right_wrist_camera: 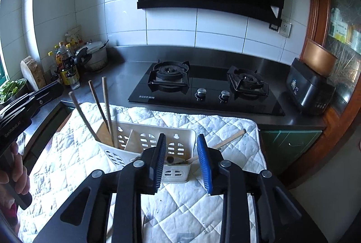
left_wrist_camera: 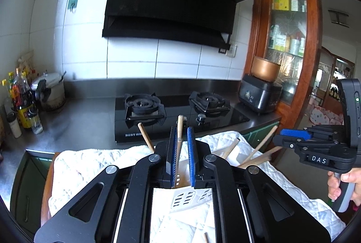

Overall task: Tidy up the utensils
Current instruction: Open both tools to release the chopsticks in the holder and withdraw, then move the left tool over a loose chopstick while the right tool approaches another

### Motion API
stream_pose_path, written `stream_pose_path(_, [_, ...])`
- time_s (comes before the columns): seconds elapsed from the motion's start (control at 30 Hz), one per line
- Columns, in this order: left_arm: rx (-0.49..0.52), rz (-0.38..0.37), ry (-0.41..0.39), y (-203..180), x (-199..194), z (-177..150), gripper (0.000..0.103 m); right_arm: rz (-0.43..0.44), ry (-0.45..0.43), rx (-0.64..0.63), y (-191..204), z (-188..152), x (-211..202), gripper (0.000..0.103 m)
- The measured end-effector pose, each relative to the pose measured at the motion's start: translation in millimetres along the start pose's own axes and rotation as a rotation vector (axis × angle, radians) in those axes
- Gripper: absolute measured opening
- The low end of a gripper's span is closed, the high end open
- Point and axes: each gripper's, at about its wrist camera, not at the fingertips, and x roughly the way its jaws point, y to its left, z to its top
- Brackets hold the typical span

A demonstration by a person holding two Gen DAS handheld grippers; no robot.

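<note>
The left gripper (left_wrist_camera: 181, 152) is clenched on a wooden chopstick (left_wrist_camera: 179, 130), its lower end just above the white slotted utensil caddy (right_wrist_camera: 144, 141) on the quilted cloth (right_wrist_camera: 203, 125) that covers the surface. The stick should be kept upright and lowered into the caddy's left compartment, beside the three chopsticks (right_wrist_camera: 106, 105) leaning there, before the pads are parted. The right gripper (right_wrist_camera: 181, 160) is released and empty, just in front of the caddy; one stick (right_wrist_camera: 230, 138) leans out over its right rim.

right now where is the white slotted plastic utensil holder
In the right wrist view the white slotted plastic utensil holder sits on the quilted white cloth, just ahead of the right claw, in front of the black gas stove.
</note>
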Motion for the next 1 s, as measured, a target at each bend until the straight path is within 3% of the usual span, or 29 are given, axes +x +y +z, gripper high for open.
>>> stream_pose_path(0.07, [0.007, -0.010, -0.017, -4, -16, -1, 0.010, 0.006, -0.019, 0.009, 0, -6, -15, 0.039])
stream_pose_path(0.13, [0.014, -0.017, -0.033, -8, -33, -5, 0.023, 0.014, -0.033, 0.017, 1, -16, -30, 0.042])
stream_pose_path(0.17, [0.014, -0.018, -0.045, -10, -42, -9, 0.035, 0.019, -0.038, 0.022, 2, -21, -37, 0.043])
stream_pose_path(0.2, [0.017, -0.020, -0.051, -12, -50, -13, 0.037, 0.025, -0.041, 0.027, 3, -28, -43, 0.043])
stream_pose_path(0.53, [0.019, -0.022, 0.020, -25, -111, -82, 0.041, 0.063, -0.021, 0.029, 31, -127, -83, 0.043])
stream_pose_path(0.73, [0.000, -0.019, 0.105, -28, -128, -135, 0.041, 0.086, 0.033, 0.045, 54, -195, -80, 0.043])
stream_pose_path(1.0, [-0.119, -0.005, 0.209, -10, -127, -189, 0.041, 0.101, 0.103, 0.086, 80, -258, -63, 0.041])
